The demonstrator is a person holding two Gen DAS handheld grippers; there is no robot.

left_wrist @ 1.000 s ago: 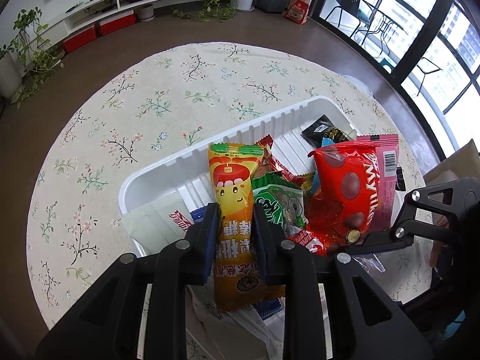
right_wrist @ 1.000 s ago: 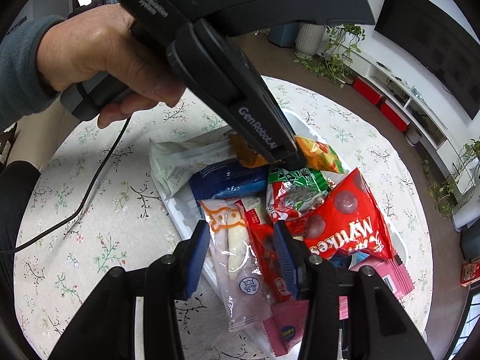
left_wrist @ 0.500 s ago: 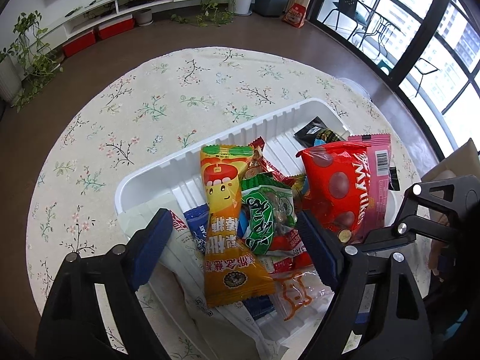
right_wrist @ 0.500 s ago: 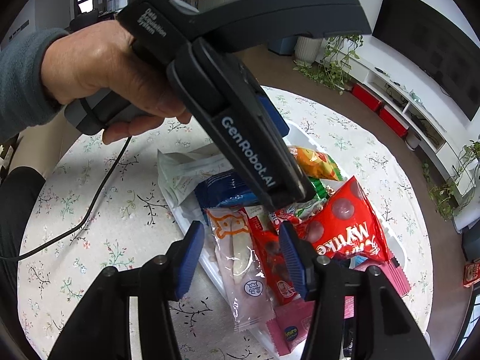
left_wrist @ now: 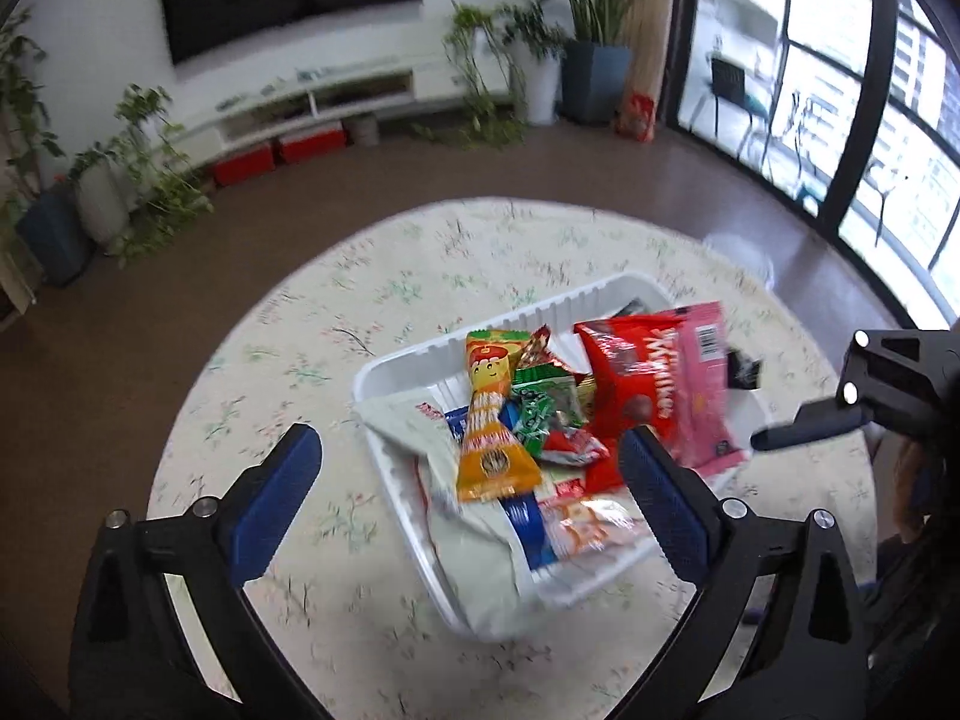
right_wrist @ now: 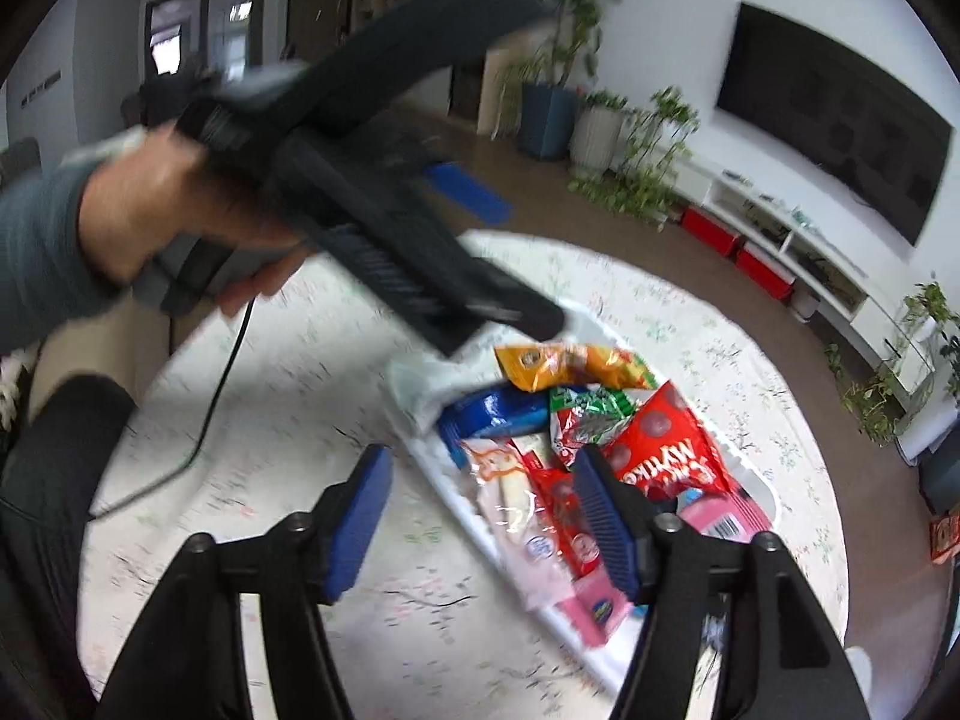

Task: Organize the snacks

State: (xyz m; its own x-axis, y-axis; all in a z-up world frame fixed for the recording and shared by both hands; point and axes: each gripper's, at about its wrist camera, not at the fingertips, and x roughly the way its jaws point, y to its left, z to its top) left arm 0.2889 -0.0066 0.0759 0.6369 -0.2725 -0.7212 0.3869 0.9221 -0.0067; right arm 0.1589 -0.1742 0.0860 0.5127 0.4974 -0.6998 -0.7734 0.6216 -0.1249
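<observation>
Both grippers seemingly empty above snack tray [left_wrist: 408,360]

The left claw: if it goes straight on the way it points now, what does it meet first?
Probably the yellow-orange snack packet on top of the pile in the white tray. The left claw, open and empty, frames it; depth is hard to judge in this blurred view.

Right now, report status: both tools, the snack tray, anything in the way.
Left tool open, jaws just opened, empty. Right tool open, just widened, empty. White plastic tray full of snack packets, orange packet on top. Nothing blocking.
</observation>
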